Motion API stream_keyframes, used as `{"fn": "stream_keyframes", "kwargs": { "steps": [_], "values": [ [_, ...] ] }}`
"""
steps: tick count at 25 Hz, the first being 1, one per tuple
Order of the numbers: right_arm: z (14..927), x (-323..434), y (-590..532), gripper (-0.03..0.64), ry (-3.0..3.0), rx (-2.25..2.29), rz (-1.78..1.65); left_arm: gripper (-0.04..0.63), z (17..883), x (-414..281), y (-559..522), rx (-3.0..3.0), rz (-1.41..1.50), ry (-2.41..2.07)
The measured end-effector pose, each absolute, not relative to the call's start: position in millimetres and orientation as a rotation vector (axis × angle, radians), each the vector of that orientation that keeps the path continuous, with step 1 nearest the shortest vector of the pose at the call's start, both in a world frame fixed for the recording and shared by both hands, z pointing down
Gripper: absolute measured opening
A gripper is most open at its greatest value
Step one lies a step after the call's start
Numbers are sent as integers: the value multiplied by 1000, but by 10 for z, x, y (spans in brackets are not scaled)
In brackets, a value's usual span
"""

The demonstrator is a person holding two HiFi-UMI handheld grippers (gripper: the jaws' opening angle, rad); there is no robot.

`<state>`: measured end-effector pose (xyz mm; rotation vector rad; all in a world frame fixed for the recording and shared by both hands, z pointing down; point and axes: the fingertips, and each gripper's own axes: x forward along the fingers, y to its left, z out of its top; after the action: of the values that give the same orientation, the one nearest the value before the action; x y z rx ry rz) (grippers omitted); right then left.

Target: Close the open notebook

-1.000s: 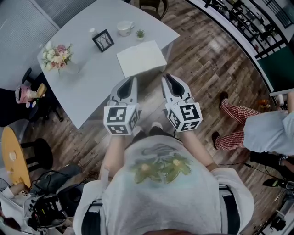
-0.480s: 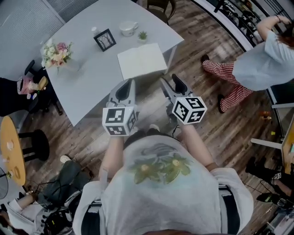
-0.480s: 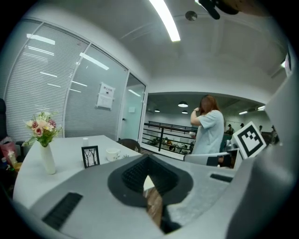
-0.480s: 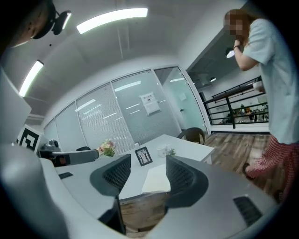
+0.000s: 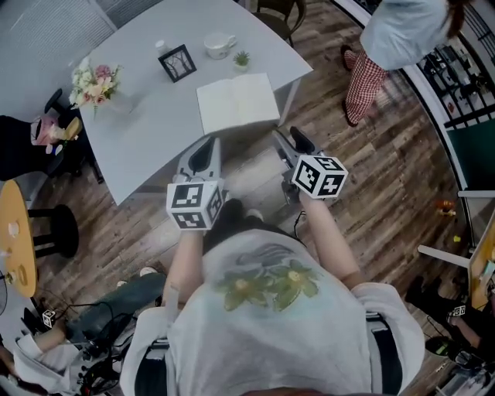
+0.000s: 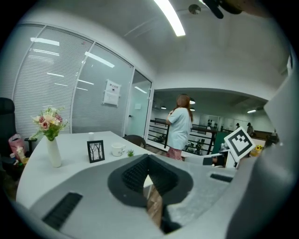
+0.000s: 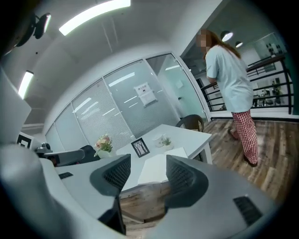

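Observation:
The open notebook lies flat with white pages up, near the front edge of the white table. Both grippers hang in front of that edge, short of the notebook. My left gripper is shut, its pads meeting with nothing between them. My right gripper is open; its jaws have just been opening and hold nothing. In the right gripper view the notebook shows through the gap of the right gripper, still some way ahead.
Behind the notebook stand a black picture frame, a white cup, a tiny plant and a flower vase. A chair is at the far side. A person in checked trousers stands at the upper right.
The right gripper has rolled, dropped toward the table edge and spread its jaws. The left gripper sank slightly. The person in checked trousers walked from the right side to the upper right.

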<state>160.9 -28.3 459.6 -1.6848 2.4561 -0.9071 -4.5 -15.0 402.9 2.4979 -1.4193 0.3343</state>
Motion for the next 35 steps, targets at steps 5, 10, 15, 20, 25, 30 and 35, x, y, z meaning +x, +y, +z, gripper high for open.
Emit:
{"fn": "stream_keyframes", "kwargs": {
  "steps": [5,10,15,20,25,30,35],
  "values": [
    [4750,1666,-348,230,2440,-1685,-976,2,4048,-48,-207,2486,343,-1432],
    [4887,1688,-453,230,2414,-1699,-1036,2,4099,-107,-329,2463,341,-1438],
    [5018,1722,-624,230,2379,-1716,-1097,2,4123,-186,-519,2449,338,-1441],
    [5196,1776,-813,230,2313,-1733,-1176,2,4159,-250,-738,2443,346,-1432],
    [5439,1816,-975,230,2236,-1752,-1276,2,4235,-316,-997,2432,363,-1418],
    [5750,1880,-1099,230,2188,-1796,-1375,2,4324,-312,-1274,2427,399,-1385],
    [6087,1948,-1153,230,2092,-1810,-1504,2,4381,-279,-1468,2433,428,-1351]
  ]
}}
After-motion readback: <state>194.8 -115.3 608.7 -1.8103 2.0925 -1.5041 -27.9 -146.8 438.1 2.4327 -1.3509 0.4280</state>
